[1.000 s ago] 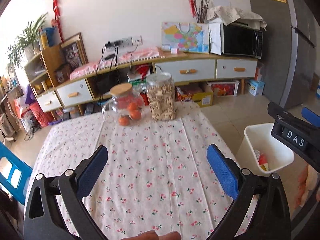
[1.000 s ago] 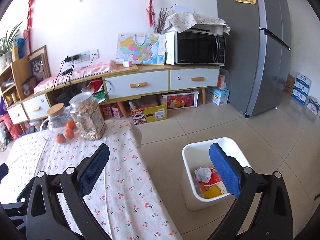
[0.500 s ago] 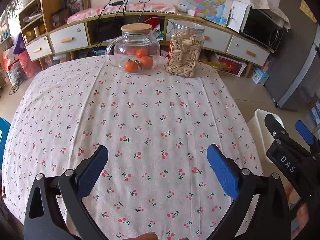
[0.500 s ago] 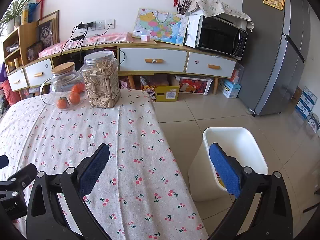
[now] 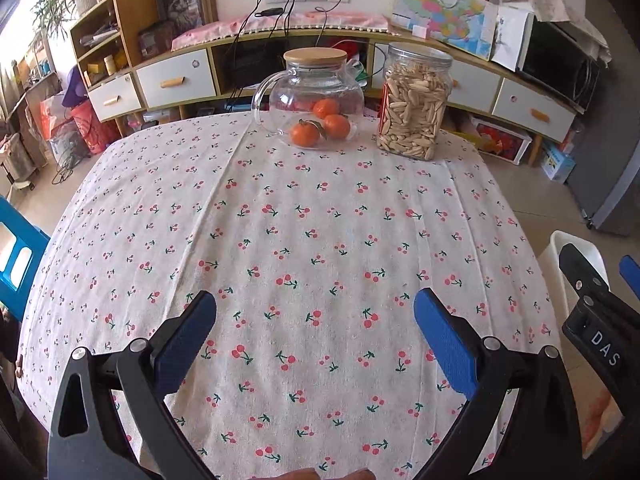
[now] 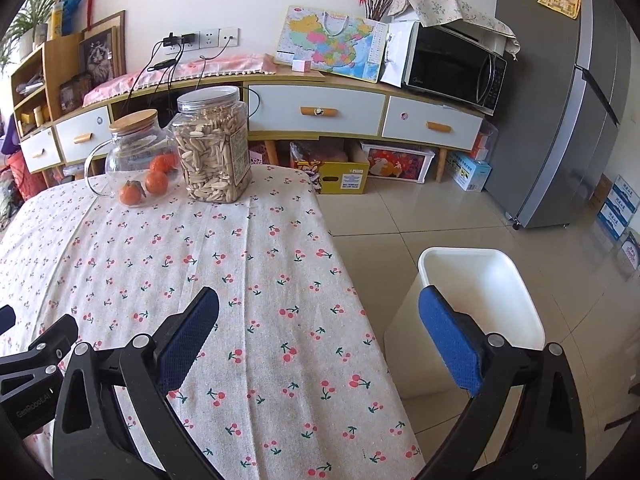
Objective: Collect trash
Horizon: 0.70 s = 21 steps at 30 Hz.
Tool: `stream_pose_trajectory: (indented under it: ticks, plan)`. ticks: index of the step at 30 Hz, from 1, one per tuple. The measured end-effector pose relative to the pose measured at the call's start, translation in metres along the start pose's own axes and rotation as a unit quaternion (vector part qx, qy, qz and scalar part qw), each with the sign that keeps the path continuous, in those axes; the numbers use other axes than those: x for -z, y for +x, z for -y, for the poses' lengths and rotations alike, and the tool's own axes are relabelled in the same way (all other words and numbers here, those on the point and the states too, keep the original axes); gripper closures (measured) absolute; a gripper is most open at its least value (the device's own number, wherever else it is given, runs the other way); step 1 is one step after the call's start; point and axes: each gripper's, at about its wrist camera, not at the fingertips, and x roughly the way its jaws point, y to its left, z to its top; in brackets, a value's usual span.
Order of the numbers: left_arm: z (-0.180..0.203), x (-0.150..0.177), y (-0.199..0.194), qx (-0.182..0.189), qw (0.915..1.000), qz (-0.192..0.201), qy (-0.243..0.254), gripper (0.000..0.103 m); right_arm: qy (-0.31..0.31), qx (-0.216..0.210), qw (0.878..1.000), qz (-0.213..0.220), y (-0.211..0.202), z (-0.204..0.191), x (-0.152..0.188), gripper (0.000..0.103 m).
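Observation:
A white trash bin [image 6: 480,312] stands on the tiled floor just right of the table; its contents are hidden from this angle. Only its rim [image 5: 576,252] shows in the left wrist view. My left gripper [image 5: 316,312] hovers open over the near part of the cherry-print tablecloth [image 5: 300,220], with nothing between its blue pads. My right gripper [image 6: 320,312] is open too, straddling the table's right edge, its right fingertip in front of the bin. No loose trash shows on the cloth [image 6: 200,260].
At the table's far edge stand a glass teapot [image 5: 316,100] with tangerines and a plastic jar of seeds [image 5: 414,100]. Behind are a low cabinet [image 6: 360,112], a microwave [image 6: 452,68], boxes on the floor and a grey fridge [image 6: 568,100]. A blue chair [image 5: 16,252] is at left.
Both grippers have pulled back and tilted down over the table. The bin's trash, visible a second ago in the right wrist view, is now out of sight. Both stayed open.

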Motion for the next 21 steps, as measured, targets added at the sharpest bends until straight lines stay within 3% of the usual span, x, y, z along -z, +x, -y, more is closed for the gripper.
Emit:
stream_pose_trajectory:
  ticks: [21]
  plan:
    - [-0.0010,-0.0004,-0.0025,-0.010,0.9998,0.012,-0.009,0.007,-0.019,-0.005,1.000,-0.018,0.0052,-0.0070,0.0077,0.007]
